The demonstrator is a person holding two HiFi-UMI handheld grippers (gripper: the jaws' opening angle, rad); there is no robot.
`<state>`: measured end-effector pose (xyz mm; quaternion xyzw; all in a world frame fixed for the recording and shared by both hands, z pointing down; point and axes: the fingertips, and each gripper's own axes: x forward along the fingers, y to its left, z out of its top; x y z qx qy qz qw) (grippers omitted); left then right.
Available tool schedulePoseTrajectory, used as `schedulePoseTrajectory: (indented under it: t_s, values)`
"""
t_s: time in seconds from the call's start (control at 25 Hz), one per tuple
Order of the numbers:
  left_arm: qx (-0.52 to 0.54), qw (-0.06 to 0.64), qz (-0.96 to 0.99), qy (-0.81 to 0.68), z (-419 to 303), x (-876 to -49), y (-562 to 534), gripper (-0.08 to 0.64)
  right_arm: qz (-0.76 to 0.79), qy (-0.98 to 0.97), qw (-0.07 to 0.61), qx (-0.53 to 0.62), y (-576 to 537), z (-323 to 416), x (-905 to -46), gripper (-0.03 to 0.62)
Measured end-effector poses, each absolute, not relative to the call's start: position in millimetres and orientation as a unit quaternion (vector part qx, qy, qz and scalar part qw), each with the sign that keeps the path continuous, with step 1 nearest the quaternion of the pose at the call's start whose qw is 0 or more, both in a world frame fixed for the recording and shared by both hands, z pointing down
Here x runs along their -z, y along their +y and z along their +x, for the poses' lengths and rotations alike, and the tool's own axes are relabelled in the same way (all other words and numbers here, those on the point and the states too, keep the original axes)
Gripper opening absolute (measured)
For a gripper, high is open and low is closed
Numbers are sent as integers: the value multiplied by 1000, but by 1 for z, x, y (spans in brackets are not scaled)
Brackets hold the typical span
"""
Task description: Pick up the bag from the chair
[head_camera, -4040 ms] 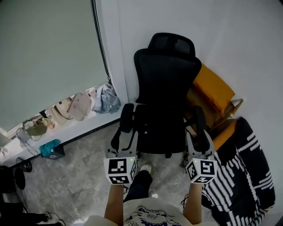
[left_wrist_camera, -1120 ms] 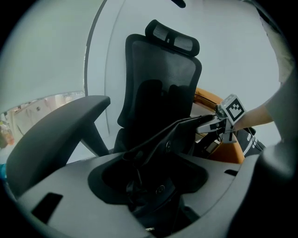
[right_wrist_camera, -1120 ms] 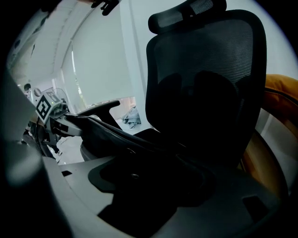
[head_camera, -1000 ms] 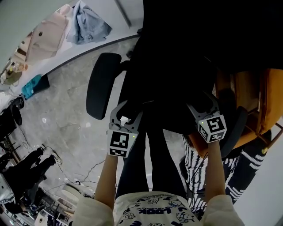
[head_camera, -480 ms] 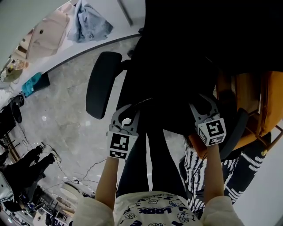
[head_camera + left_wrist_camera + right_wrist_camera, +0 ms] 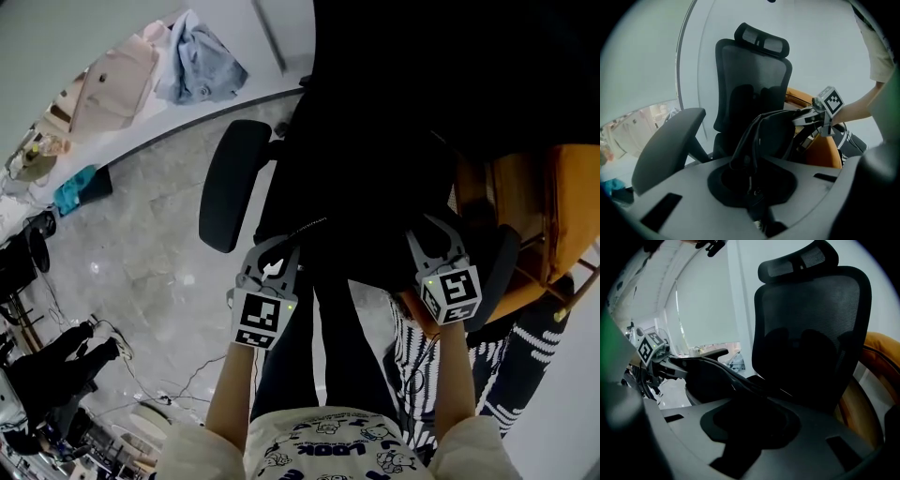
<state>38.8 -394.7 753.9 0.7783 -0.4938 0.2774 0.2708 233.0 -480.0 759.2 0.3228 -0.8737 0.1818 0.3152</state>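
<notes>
The black bag [image 6: 361,239] hangs between my two grippers over the seat of the black office chair [image 6: 225,183]. My left gripper [image 6: 274,251] is shut on its left end; the left gripper view shows the bag's [image 6: 771,131] folded edge and strap running into the jaws. My right gripper [image 6: 429,232] grips the right end and shows as a marker cube [image 6: 813,115] across the bag. In the right gripper view the bag [image 6: 705,378] stretches toward the left gripper [image 6: 670,364], with the chair's mesh back [image 6: 811,324] behind it. Black on black hides the bag's outline from above.
An orange chair [image 6: 553,216] and a black-and-white striped cloth [image 6: 525,366] stand close on the right. Several bags [image 6: 112,75] and a blue garment [image 6: 202,61] lie on the window ledge. Cables and dark gear [image 6: 56,366] clutter the floor at lower left.
Four seconds ago both grippers hung in front of the chair holding nothing; now each grips an end of the bag. Over the last second they drew slightly back toward the person.
</notes>
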Motion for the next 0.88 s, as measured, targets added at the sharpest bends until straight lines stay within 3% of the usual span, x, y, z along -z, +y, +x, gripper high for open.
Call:
schedulePoseTrajectory:
  t_s: [0.88]
  values:
    - [-238, 179, 833, -467, 23, -514, -381, 26, 443, -865, 217, -94, -423, 231, -498, 115]
